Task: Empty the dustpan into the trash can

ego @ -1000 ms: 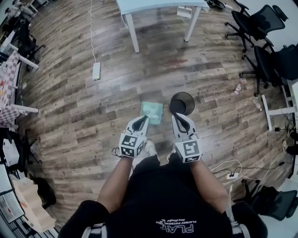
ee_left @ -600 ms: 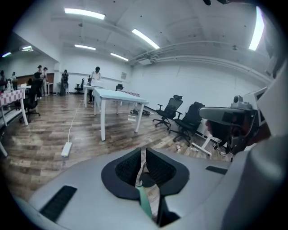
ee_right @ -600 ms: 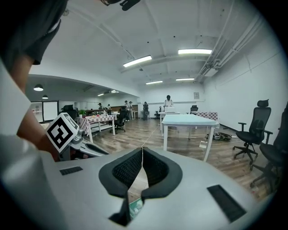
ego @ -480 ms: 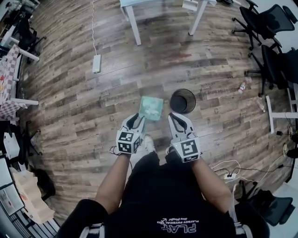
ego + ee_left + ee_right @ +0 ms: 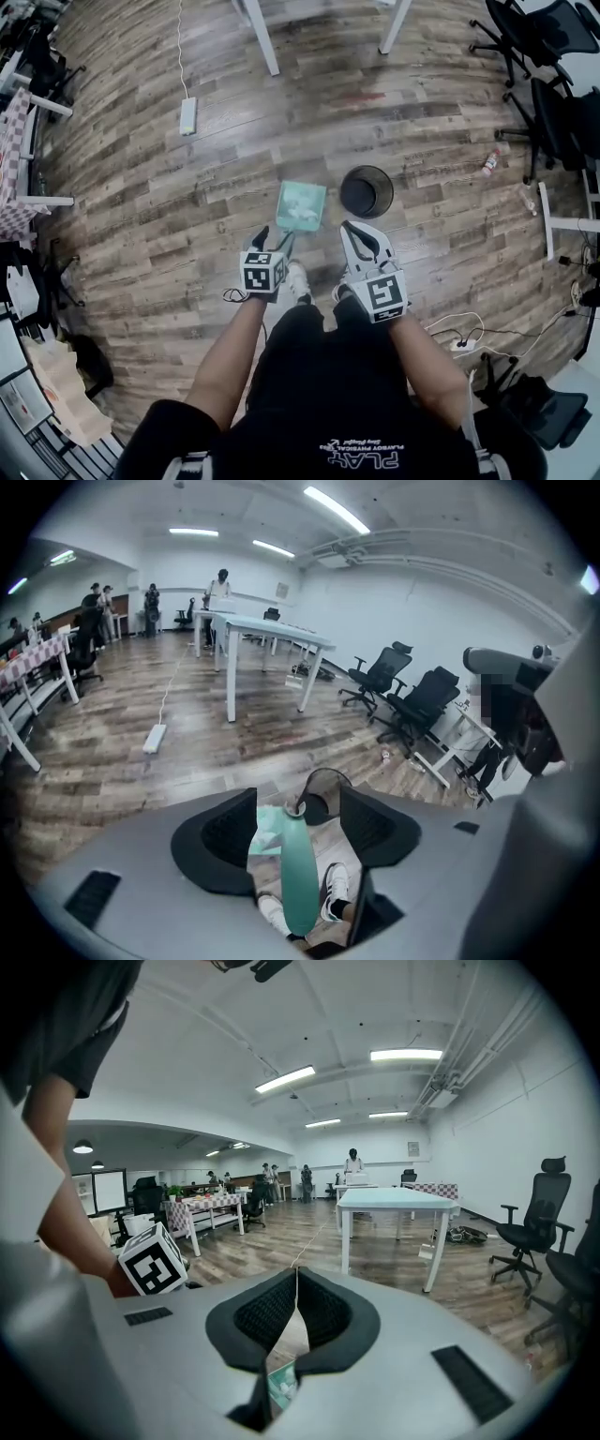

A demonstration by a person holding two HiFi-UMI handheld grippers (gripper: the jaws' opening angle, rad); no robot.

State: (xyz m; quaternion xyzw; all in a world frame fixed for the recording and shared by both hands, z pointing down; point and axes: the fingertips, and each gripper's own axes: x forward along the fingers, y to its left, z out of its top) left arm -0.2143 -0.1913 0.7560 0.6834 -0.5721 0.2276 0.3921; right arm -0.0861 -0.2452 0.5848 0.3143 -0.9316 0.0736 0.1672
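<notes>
Wood floor [image 5: 187,216] underfoot. Left gripper [image 5: 298,797] jaws just opened wide, astride green dustpan handle [image 5: 298,878], pads seemingly clear of it. Right gripper [image 5: 296,1275] jaws pressed together, empty.

Bright, even indoor light came from ceiling strip lamps [image 5: 406,1055]. A pale sheen lay on the wood floor [image 5: 281,155] just beyond the trash can [image 5: 367,191]. Shadows around the trash can were soft and faint. All three views were heavily fisheyed, with straight lines bowed and black vignetted corners. The head view was slightly smeared, and nearby foreground surfaces were out of focus.
</notes>
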